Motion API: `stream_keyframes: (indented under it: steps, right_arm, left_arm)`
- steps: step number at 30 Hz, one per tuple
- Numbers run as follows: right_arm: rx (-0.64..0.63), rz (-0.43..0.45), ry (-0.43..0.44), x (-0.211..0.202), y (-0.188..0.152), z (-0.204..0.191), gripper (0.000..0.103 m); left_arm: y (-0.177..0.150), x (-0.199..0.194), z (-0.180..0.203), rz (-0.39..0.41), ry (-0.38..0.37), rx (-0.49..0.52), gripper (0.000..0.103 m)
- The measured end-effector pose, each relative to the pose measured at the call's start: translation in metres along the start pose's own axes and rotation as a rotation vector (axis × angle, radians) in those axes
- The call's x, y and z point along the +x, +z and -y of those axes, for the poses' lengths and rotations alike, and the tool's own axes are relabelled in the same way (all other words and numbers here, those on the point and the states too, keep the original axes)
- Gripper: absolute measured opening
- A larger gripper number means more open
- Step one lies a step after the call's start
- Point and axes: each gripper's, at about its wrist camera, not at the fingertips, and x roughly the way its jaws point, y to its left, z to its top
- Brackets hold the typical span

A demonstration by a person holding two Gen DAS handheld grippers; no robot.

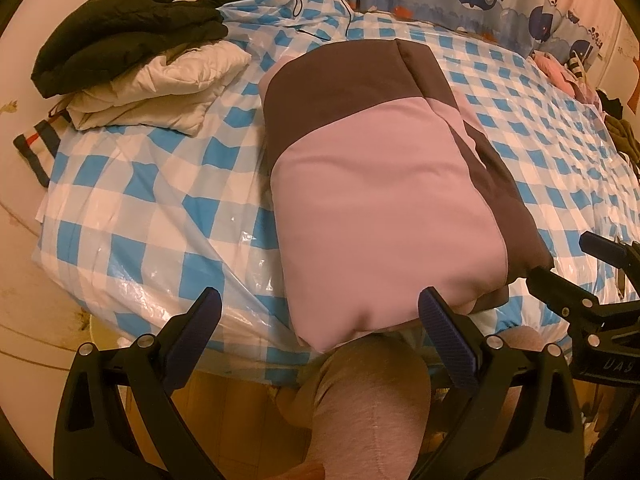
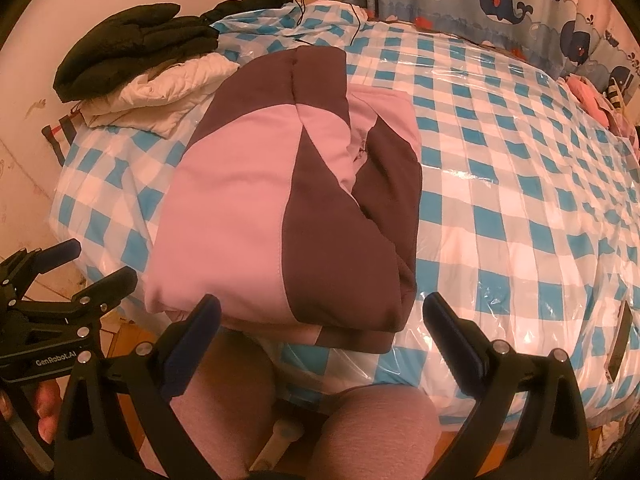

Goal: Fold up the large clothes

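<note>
Seemingly done, one folded jacket overhangs the bed's near edge between the left gripper's wide, empty fingers, while rightward the right gripper, equally wide and empty, faces bare checkered cover beyond two stacked coats.

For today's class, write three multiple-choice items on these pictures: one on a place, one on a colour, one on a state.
1. Where does the black coat lie?
A. on the white coat
B. on the floor
C. under the pink garment

2. Which colours has the folded garment in the middle?
A. green and yellow
B. pink and brown
C. all white

3. How do the left tool and right tool stand?
A. both shut on the garment
B. one shut
C. both open, holding nothing

Key: 1 A, the black coat tops the pile at the bed's far left; 2 B, pink panels beside brown ones; 3 C, each tool's fingers stand wide apart, holding nothing.
</note>
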Motion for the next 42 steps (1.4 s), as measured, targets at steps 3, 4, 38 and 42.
stream_keyframes:
  steps: [3, 4, 38, 42]
  right_arm:
    - [0.001, 0.001, 0.001, -0.0001, -0.0002, 0.0000, 0.097]
    - [0.001, 0.001, 0.000, 0.0000, -0.0002, -0.0001, 0.097]
    - [-0.023, 0.013, -0.033, -0.0012, -0.0019, -0.0039, 0.097]
    - [-0.025, 0.012, -0.031, -0.0013, -0.0020, -0.0045, 0.097]
  left_arm:
    - [-0.0001, 0.0001, -0.0001, 0.000, 0.000, 0.000, 0.095]
    - [0.0000, 0.0000, 0.0002, 0.000, 0.000, 0.000, 0.095]
    - [0.0002, 0.0013, 0.0008, -0.004, 0.001, 0.000, 0.095]
    - [0.0002, 0.0013, 0.0008, -0.004, 0.001, 0.001, 0.095]
